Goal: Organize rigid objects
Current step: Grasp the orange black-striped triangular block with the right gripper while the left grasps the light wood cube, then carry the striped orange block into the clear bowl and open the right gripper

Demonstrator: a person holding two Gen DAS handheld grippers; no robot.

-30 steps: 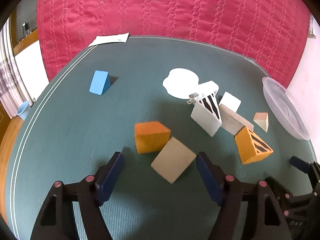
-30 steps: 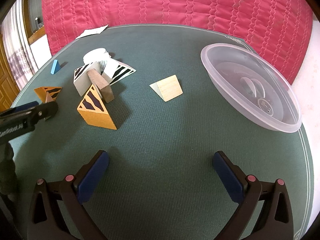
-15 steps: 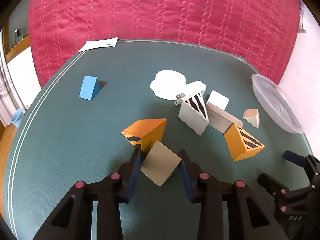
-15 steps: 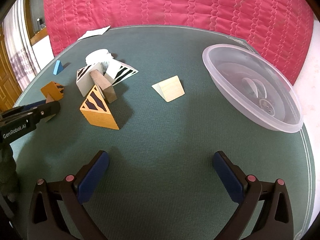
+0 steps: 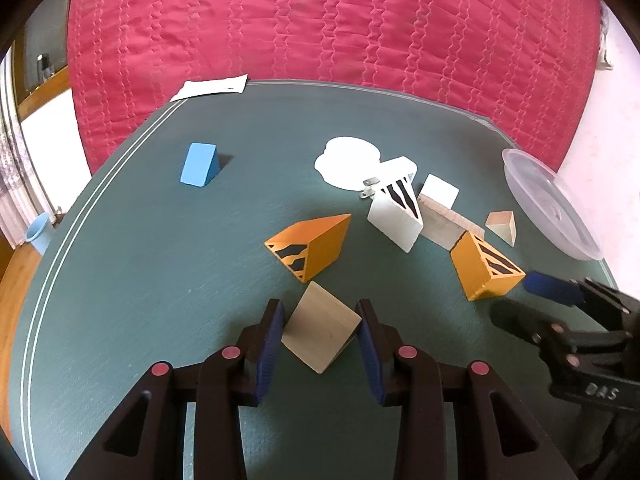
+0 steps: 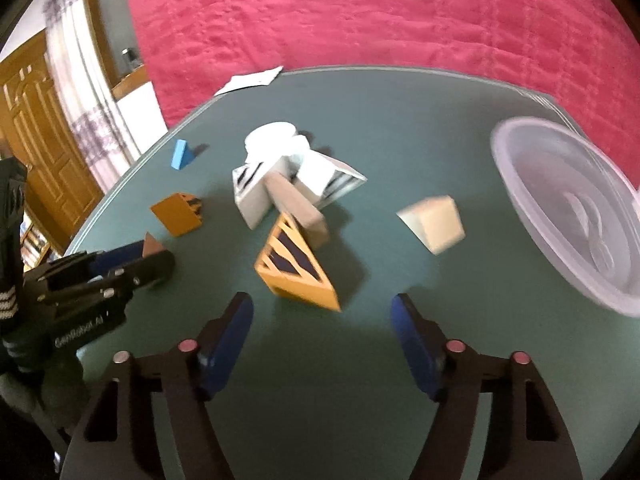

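Pinching a plain wood block (image 5: pixel 320 330), the left gripper (image 5: pixel 320 336) sits just behind an orange striped block (image 5: pixel 310 246); the right gripper (image 6: pixel 322 330) has its fingers spread wide.

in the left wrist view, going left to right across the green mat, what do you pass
blue wedge block → orange striped wedge block → white striped wedge block → second orange striped block → small pale wooden wedge → clear plastic bowl

Left gripper (image 5: pixel 320 330) fingers pinched close together; right gripper (image 6: pixel 322 332) fingers spread wide.
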